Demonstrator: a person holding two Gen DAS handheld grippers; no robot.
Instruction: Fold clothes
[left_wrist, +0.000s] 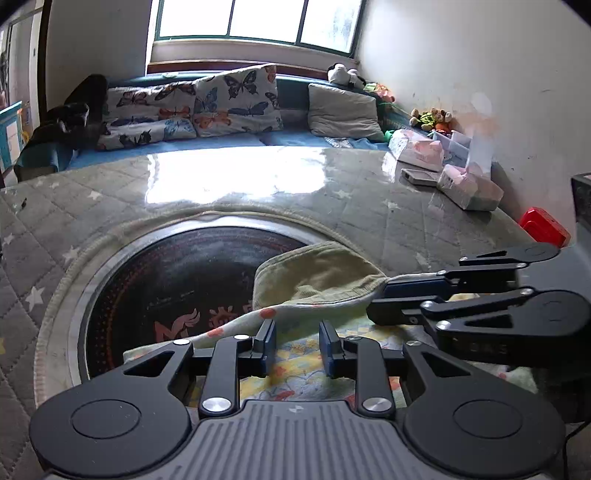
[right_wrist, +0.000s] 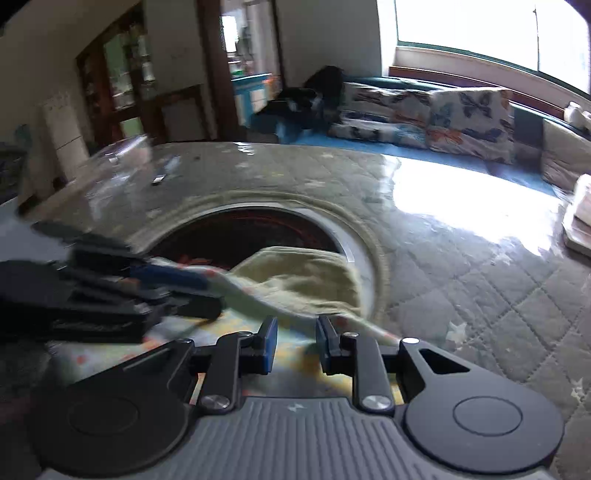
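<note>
Where pink-packed clear boxes (left_wrist: 471, 186) line wall, garment (left_wrist: 317, 280) on table (left_wrist: 388, 221)

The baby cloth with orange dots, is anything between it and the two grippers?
Nothing visible. The left gripper and right gripper both sit right over the cloth, jaws apart with fabric just below. Only the other gripper is nearby, off to the side.
</note>
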